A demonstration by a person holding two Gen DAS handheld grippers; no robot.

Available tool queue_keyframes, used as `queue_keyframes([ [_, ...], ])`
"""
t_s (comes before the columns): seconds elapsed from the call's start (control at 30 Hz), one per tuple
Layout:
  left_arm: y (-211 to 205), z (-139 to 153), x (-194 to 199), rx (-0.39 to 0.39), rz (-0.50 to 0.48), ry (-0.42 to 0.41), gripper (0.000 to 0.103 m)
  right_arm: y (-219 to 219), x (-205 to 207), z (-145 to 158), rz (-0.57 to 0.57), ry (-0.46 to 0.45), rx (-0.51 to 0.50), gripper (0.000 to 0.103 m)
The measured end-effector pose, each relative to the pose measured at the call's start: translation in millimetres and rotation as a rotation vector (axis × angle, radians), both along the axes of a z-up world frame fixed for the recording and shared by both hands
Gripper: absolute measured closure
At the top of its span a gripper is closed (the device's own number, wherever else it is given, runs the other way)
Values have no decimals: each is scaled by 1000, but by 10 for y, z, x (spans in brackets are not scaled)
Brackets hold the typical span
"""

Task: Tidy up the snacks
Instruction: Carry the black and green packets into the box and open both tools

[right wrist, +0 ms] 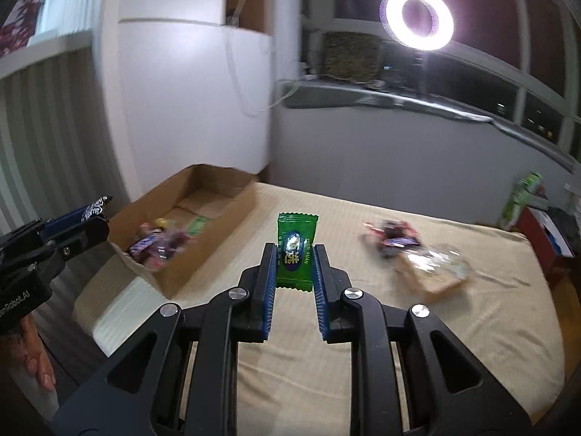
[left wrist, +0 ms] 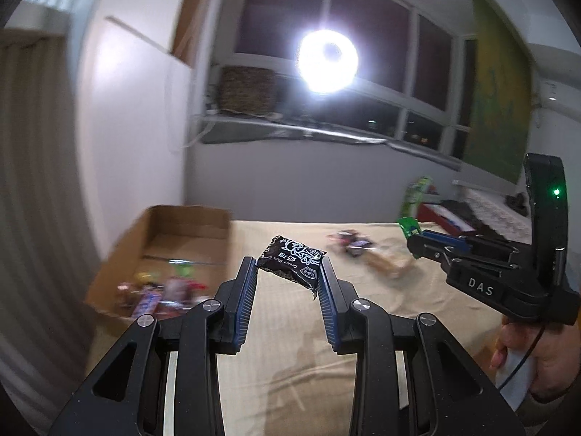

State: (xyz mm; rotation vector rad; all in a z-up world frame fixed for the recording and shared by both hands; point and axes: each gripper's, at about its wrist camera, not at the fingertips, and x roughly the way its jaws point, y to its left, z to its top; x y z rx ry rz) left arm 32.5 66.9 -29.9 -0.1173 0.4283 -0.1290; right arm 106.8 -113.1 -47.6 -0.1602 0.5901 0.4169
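A: Item one, largest?
B: Bed (right wrist: 363, 345), beige striped sheet, creased. Its near edge is cut off by both views.

A: Next.
B: Box (right wrist: 203, 254), brown cardboard, open top, at the bed's left side. Wrappers (right wrist: 159, 245) lie heaped inside, too blurred to sort by kind.

A: Loose stock?
B: Pile (right wrist: 395, 241) of snacks on the sheet, well right of the box, with a clear crinkled bag (right wrist: 432, 265) beside it. All smeared; labels unreadable.

A: Tools?
B: Left gripper (left wrist: 288, 267), black with blue ribbed pads, clamped on a black packet (left wrist: 290, 261), white print, glossy, held tilted above the sheet near the box. Right gripper (right wrist: 293, 267), same build, fingers pinching a green candy (right wrist: 295, 250), flat, crimped ends, upright above the sheet, between box and pile.

A: Hands?
B: Right hand (left wrist: 530, 359), cut by the frame edge. Left hand (right wrist: 36, 359), fingers only at the corner.
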Motion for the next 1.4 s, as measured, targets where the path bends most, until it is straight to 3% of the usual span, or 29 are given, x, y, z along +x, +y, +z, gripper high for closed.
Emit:
queue_keyframes([
  [0.27,522,75,-184,43,157,-32,72,710,29,-51,128,-5,0,84],
  [0.63,522,101,-233,57,170,-51,72,770,-3,-8,145,-13,2,84],
  [0.87,648,22,-39,55,182,-26,72,1043,230,-115,195,12,-4,83],
  [1.17,1077,-155,324,34,275,29,72,1537,658,-425,283,64,0,83],
  [1.4,1063,-328,606,22,254,78,72,1637,898,-602,296,85,1,83],
])
